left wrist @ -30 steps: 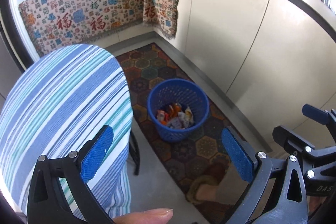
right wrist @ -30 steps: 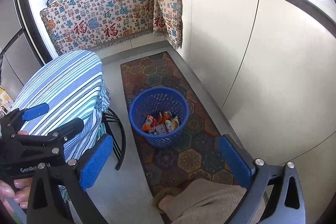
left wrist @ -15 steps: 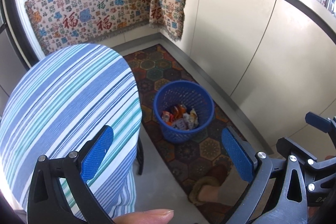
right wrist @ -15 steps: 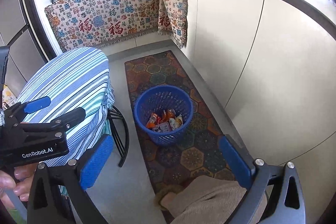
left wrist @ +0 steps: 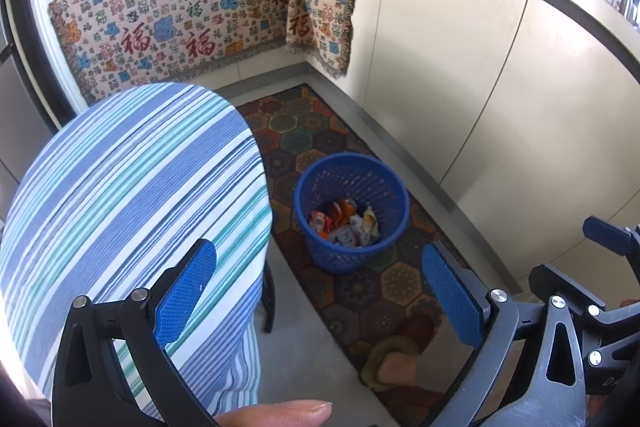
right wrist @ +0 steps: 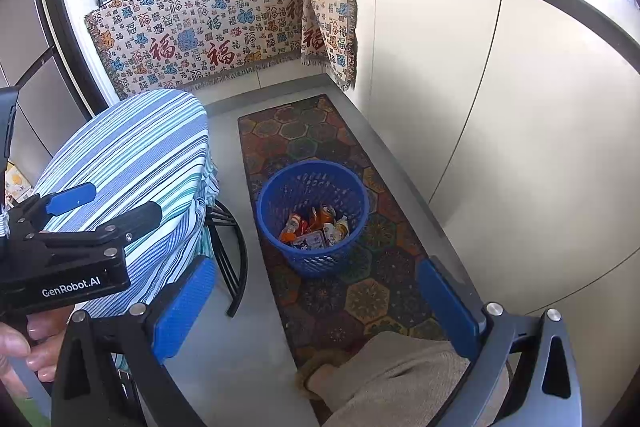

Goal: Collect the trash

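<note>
A blue mesh trash basket (left wrist: 352, 187) stands on the patterned rug and holds several snack wrappers (left wrist: 345, 223). It also shows in the right wrist view (right wrist: 312, 187), with the wrappers (right wrist: 316, 227) at its bottom. My left gripper (left wrist: 320, 291) is open and empty, high above the floor beside the striped table. My right gripper (right wrist: 316, 303) is open and empty, above the near end of the rug. The left gripper also shows from the side in the right wrist view (right wrist: 72, 223). The right gripper's side shows in the left wrist view (left wrist: 592, 291).
A round table with a blue striped cloth (left wrist: 132, 195) stands left of the basket, on black legs (right wrist: 228, 247). White cabinets (left wrist: 500, 99) run along the right. A patterned cloth (left wrist: 192, 19) hangs at the back. The person's foot (left wrist: 396, 359) is on the hexagon rug (right wrist: 316, 139).
Both grippers have drawn back and up, so the basket sits farther off and more of the striped table and back wall show. Both jaws stay open.
</note>
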Demonstrator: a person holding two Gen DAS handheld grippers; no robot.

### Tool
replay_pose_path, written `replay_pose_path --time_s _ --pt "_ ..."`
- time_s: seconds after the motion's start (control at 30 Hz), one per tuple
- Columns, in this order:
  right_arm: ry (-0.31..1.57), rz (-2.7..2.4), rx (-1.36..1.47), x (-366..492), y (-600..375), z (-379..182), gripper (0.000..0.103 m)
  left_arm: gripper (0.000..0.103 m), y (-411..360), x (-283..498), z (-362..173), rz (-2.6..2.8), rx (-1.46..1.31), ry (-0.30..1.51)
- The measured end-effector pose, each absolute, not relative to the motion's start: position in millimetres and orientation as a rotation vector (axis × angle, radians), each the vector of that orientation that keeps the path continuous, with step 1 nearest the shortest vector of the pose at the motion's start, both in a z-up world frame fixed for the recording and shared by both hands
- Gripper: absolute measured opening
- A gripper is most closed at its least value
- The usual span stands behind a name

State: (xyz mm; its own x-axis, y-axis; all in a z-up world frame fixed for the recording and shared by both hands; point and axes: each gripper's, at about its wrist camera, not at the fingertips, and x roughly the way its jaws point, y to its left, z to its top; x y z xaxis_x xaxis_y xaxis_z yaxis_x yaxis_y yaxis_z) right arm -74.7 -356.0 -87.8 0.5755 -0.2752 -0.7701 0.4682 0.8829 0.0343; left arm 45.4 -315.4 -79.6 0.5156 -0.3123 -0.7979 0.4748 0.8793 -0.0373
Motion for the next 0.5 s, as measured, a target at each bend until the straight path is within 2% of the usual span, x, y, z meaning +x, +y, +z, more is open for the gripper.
replay_pose_path --time_s 0.5 --pt "0.847 -0.440 0.248 -74.8 -355.3 -84.8 0.103 0.102 -317.7 44.0 -78.3 -0.478 0.198 0.911"
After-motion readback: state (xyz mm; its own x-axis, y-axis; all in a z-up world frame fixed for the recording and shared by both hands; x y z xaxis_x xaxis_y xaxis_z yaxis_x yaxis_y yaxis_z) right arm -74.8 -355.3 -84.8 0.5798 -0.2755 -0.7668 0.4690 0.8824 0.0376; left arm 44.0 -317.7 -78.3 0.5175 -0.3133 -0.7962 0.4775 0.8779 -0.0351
